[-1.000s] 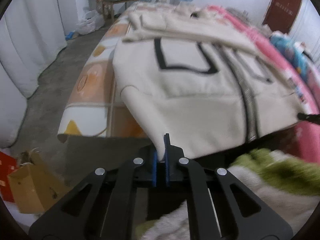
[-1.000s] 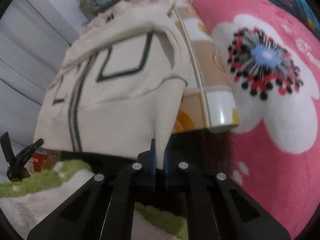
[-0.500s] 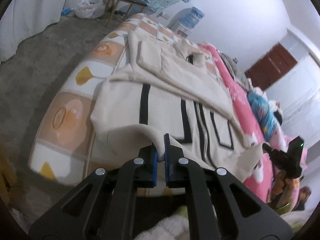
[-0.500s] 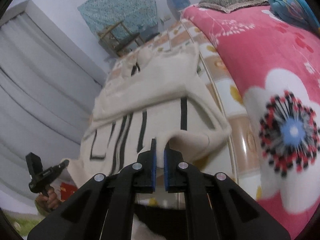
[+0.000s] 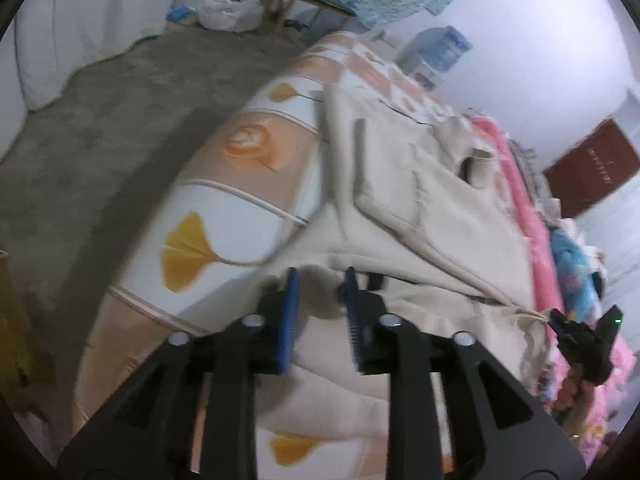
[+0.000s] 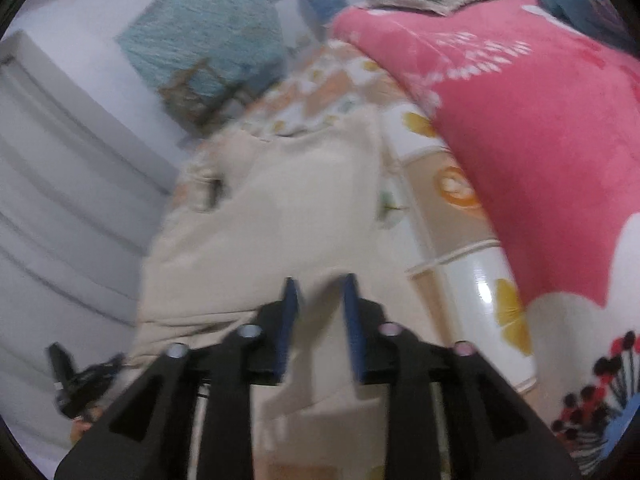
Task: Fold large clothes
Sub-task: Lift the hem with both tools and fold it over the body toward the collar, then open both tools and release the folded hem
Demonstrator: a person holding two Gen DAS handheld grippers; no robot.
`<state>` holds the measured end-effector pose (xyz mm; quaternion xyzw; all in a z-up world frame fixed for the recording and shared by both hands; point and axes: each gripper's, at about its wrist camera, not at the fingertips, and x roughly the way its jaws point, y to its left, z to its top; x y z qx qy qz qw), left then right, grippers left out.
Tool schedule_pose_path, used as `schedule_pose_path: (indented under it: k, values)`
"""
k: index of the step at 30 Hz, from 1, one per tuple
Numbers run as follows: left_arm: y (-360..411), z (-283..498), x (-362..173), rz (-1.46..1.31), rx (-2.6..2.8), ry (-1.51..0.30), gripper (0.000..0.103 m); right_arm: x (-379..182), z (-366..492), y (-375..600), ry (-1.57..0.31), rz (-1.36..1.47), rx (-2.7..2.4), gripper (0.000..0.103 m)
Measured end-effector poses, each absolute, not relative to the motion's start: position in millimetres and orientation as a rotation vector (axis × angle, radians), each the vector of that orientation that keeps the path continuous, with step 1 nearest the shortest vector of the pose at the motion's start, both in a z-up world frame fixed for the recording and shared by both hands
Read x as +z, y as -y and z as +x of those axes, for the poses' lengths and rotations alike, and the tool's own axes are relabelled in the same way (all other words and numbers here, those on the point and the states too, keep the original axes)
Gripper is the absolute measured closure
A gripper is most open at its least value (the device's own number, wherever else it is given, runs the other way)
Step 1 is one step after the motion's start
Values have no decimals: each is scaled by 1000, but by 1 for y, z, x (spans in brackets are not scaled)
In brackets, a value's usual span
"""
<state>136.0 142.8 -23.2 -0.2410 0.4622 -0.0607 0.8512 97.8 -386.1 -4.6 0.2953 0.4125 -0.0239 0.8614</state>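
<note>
A large cream jacket [image 5: 432,216] with black trim lies on the bed, its lower part folded up over its upper part. My left gripper [image 5: 320,276] is open just above the folded edge, holding nothing. My right gripper [image 6: 320,284] is open over the jacket [image 6: 280,208] at its other side, also empty. Each gripper shows in the other's view: the right one [image 5: 580,332] at the jacket's right corner, the left one [image 6: 80,376] at lower left.
The bed sheet [image 5: 224,216] has orange and yellow leaf prints. A pink flowered blanket [image 6: 540,128] covers the bed's right side. Grey concrete floor [image 5: 100,120] lies left of the bed. A water bottle [image 5: 444,48], chair and curtains stand beyond.
Both grippers carried the jacket's hem up and forward over the jacket, then opened and let it go. The hem now lies folded on the jacket.
</note>
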Motion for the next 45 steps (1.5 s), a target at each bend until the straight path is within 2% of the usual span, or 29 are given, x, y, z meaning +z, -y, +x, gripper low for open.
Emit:
schedule_pose_path:
  k: [2, 3, 5, 9, 14, 16, 18, 19, 21, 22, 23, 26, 30, 34, 37, 39, 43, 45]
  values:
    - [-147, 130, -16, -497, -135, -935, 69, -5, 92, 390, -864, 604, -69, 70]
    - [-149, 127, -13, -487, -134, -920, 65, -3, 87, 392, -853, 598, -67, 61]
    - [-151, 120, -9, -446, -125, -908, 59, 0, 72, 397, -844, 551, -94, 55]
    - [-146, 104, -13, -323, -103, -967, 48, -6, 55, 395, -915, 411, -159, 53]
    - [-127, 97, -33, -157, -16, -1032, 48, -24, 54, 379, -982, 245, -187, 52]
    - [-116, 97, -35, -91, 12, -1008, 50, -26, 58, 372, -976, 171, -196, 52]
    - [-110, 100, -38, -81, 0, -990, 64, -28, 61, 369, -973, 139, -195, 53]
    - [-106, 101, -39, -69, 7, -979, 65, -30, 64, 369, -966, 133, -182, 55]
    - [-100, 102, -39, -49, 0, -947, 85, -34, 68, 370, -976, 169, -132, 82]
    - [-97, 101, -37, -27, 11, -936, 88, -34, 68, 372, -978, 205, -112, 84]
    - [-95, 101, -35, -10, 10, -931, 90, -30, 67, 370, -974, 206, -113, 89]
    - [-90, 90, -18, 29, -15, -892, 91, -9, 54, 368, -924, 225, -88, 93]
    - [-96, 66, 6, -6, -90, -889, 92, 12, 27, 370, -895, 271, -60, 94]
    - [-107, 40, 8, -44, -126, -950, 91, 16, -5, 375, -910, 329, -49, 93]
    - [-114, 29, -15, -50, -99, -1016, 83, -4, -17, 380, -964, 346, -79, 87]
    - [-119, 27, -24, -42, -53, -1033, 79, -16, -21, 386, -1010, 355, -154, 77]
    - [-117, 20, 5, -39, -71, -912, 77, 10, -31, 387, -909, 382, -163, 72]
    - [-107, 20, 19, -35, -141, -859, 68, 26, -31, 376, -857, 326, -149, 57]
